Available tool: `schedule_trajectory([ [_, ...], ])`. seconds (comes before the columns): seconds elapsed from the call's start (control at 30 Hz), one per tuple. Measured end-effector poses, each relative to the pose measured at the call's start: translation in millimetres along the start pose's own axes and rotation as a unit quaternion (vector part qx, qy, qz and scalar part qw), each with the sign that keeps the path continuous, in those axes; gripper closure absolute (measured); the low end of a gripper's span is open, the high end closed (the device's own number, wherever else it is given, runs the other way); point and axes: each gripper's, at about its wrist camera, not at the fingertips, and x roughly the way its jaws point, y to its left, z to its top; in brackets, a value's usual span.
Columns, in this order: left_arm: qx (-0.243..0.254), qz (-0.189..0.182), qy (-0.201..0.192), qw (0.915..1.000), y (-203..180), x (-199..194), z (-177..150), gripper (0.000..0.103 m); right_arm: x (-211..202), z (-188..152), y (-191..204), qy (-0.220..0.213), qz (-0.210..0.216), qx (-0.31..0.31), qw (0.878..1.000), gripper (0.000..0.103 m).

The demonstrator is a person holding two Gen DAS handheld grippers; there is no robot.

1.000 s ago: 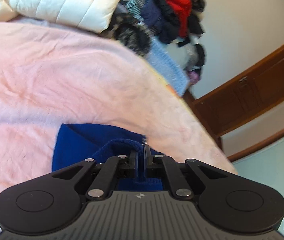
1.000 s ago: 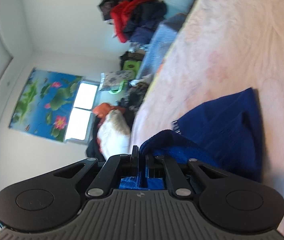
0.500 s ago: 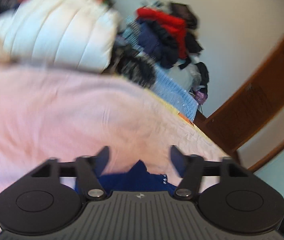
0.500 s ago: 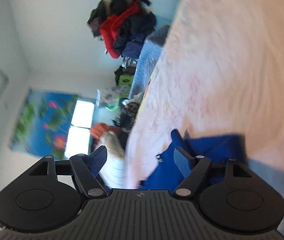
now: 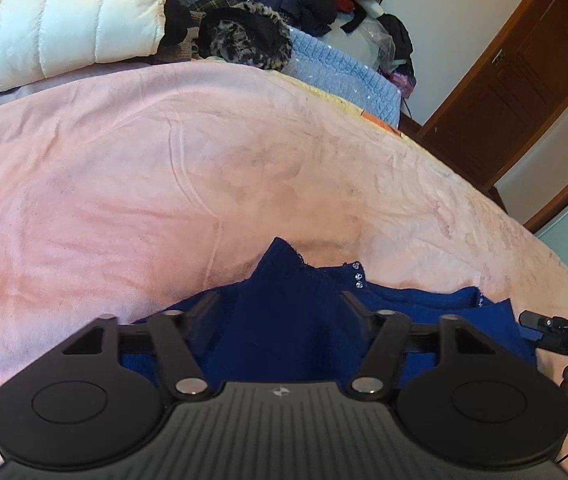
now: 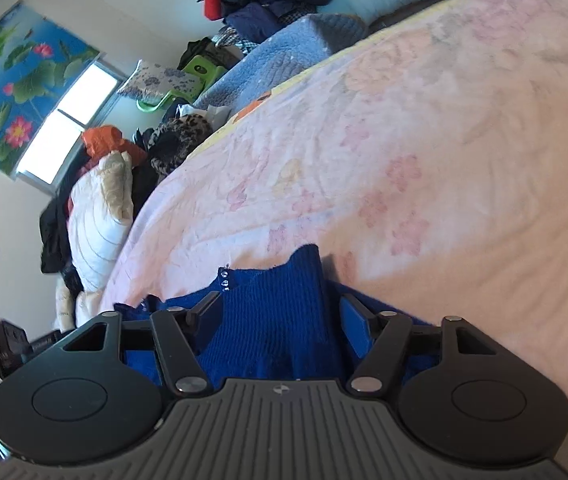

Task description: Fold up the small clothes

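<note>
- bed (image 5: 163, 184): pink cover; carries the blue knit garment (image 5: 284, 320) at its near edge, well apart from the white pillow (image 5: 63, 20).
- blue knit garment: judged soft, light, limp, not slippery; take hold at a hem edge or corner, away from the small studs (image 5: 358, 276).
- left gripper (image 5: 279, 312), right gripper (image 6: 279, 312): fingers apart, knit between them, not pressed.
- change: a second ago both were clamped on a fold; they opened wide, then partly closed again.
</note>
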Motion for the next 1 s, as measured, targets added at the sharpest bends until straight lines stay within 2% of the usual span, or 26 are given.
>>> schedule_trajectory([
  [0.03, 0.006, 0.022, 0.008, 0.9997, -2, 5, 0, 0.075, 2, 2, 3, 0.002, -0.007, -0.010, 1.000, 0.066],
  [0.07, 0.016, 0.047, 0.013, 0.9987, -4, 11, -1, 0.086, 5, 1, 3, 0.003, -0.017, -0.014, 1.000, 0.073],
  [0.1, 0.027, 0.060, 0.011, 0.9978, -7, 14, -2, 0.092, 5, 0, 3, 0.001, -0.024, -0.017, 1.000, 0.090],
  [0.17, 0.035, 0.073, -0.012, 0.9967, -13, 7, -4, 0.098, -1, -1, -2, -0.014, -0.012, -0.008, 1.000, 0.090],
  [0.23, 0.035, 0.076, -0.040, 0.9957, -14, -4, -4, 0.099, -17, -1, -3, -0.046, 0.008, -0.003, 0.999, 0.093],
  [0.27, 0.033, 0.091, -0.046, 0.9943, -12, -4, -4, 0.099, -22, -1, -5, -0.059, 0.014, 0.003, 0.998, 0.093],
  [0.33, 0.019, 0.103, -0.021, 0.9943, -2, 8, -3, 0.099, -18, -1, -19, -0.052, -0.009, 0.021, 0.998, 0.095],
  [0.37, 0.011, 0.100, -0.023, 0.9947, 0, 10, -4, 0.099, -12, -3, -26, -0.041, -0.024, 0.029, 0.998, 0.096],
  [0.43, 0.015, 0.099, -0.024, 0.9947, -3, 9, -5, 0.099, -9, -7, -35, -0.050, -0.010, 0.052, 0.997, 0.095],
  [0.47, 0.023, 0.096, -0.022, 0.9948, -6, 9, -6, 0.099, -11, -9, -37, -0.055, 0.002, 0.070, 0.996, 0.090],
  [0.53, 0.035, 0.098, -0.028, 0.9942, -11, -1, -9, 0.097, -18, -12, -36, -0.063, 0.022, 0.094, 0.993, 0.075],
  [0.6, 0.034, 0.090, -0.035, 0.9948, -12, -21, -18, 0.085, -31, -17, -28, -0.056, 0.029, 0.083, 0.995, 0.060],
  [0.63, 0.034, 0.082, -0.045, 0.9950, -12, -34, -27, 0.079, -41, -23, -21, -0.052, 0.030, 0.066, 0.996, 0.060],
  [0.7, 0.032, 0.075, -0.070, 0.9942, -8, -60, -49, 0.048, -59, -38, -12, -0.036, 0.028, 0.037, 0.998, 0.060],
  [0.73, 0.024, 0.077, -0.081, 0.9935, -5, -71, -62, 0.044, -69, -48, -9, -0.028, 0.025, 0.027, 0.999, 0.060],
  [0.77, 0.020, 0.076, -0.085, 0.9933, -3, -80, -76, 0.043, -77, -58, -6, -0.022, 0.021, 0.016, 0.999, 0.060],
  [0.87, 0.022, 0.076, -0.065, 0.9948, -2, -94, -115, 0.043, -102, -94, -2, -0.012, 0.010, -0.001, 1.000, 0.060],
  [1.0, 0.006, 0.069, -0.029, 0.9972, -2, -91, -145, 0.043, -111, -126, 0, 0.007, 0.003, -0.010, 1.000, 0.061],
])
